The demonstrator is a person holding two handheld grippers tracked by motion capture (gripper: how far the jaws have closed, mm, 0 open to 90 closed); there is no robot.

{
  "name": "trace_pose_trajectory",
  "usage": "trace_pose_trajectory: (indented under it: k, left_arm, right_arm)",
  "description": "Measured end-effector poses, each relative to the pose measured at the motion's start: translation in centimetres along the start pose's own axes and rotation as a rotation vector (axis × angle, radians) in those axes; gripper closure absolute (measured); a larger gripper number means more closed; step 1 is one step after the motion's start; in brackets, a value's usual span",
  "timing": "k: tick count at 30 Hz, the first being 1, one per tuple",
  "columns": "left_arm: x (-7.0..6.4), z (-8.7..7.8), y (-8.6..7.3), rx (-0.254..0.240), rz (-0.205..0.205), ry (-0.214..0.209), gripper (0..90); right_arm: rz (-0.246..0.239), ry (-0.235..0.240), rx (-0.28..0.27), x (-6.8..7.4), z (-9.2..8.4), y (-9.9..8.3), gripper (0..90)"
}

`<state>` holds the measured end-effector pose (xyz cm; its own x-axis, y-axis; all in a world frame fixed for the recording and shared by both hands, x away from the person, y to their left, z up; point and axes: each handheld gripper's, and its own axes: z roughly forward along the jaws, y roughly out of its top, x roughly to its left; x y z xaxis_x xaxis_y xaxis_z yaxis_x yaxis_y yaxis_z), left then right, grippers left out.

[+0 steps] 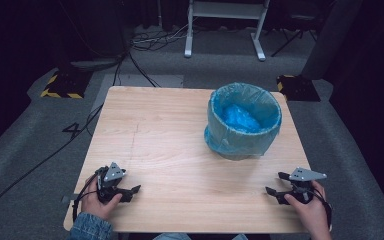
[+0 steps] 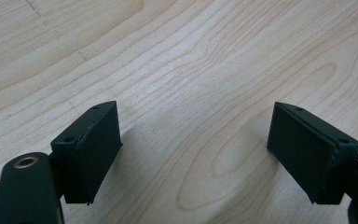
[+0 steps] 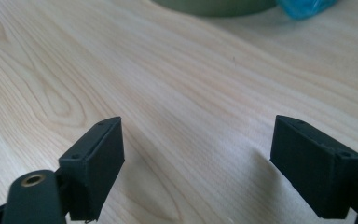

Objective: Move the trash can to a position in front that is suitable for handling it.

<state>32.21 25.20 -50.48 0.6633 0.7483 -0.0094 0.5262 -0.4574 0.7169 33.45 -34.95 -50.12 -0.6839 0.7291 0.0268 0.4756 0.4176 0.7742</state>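
Note:
A round bin (image 1: 243, 122) lined with a blue plastic bag stands on the far right part of the wooden table (image 1: 170, 150); crumpled blue plastic lies inside it. My left gripper (image 1: 130, 191) rests near the table's front left edge, held by a hand, its jaws wide open over bare wood (image 2: 196, 154). Near the front right edge my right gripper (image 1: 276, 186) is open too, with nothing between its jaws (image 3: 196, 163). The bin's base (image 3: 214, 5) and a bit of blue bag (image 3: 303, 7) show at the top of the right gripper view.
Grey carpet surrounds the table. Cables (image 1: 45, 160) run across the floor at the left. A white table frame (image 1: 225, 25) stands at the back, and yellow-black striped blocks (image 1: 62, 85) sit beyond the far corners.

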Motion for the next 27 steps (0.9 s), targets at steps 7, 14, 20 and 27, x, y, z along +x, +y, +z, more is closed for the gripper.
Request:
trace_pose_trajectory:
  k: [7, 14, 20, 27]
  left_arm:
    - [-0.1, 0.0, 0.0, -0.002, -0.005, 0.005, 16.9]
    - [-0.1, 0.0, 0.0, -0.002, -0.006, 0.005, 16.9]
    - [-0.2, 0.0, 0.0, 0.001, -0.018, 0.018, 16.9]
    - [-0.2, 0.0, 0.0, 0.001, -0.018, 0.019, 17.0]
  right_arm:
    - [-0.013, 0.014, 0.006, 0.0, -1.5, 1.8, 22.1]
    - [-0.038, 0.032, -0.003, -0.2, -2.4, 3.8, 22.2]
    - [-0.051, 0.032, -0.048, 0.3, -3.8, 6.2, 28.7]
    - [-0.072, 0.047, -0.102, 1.6, -5.7, 10.1, 30.6]
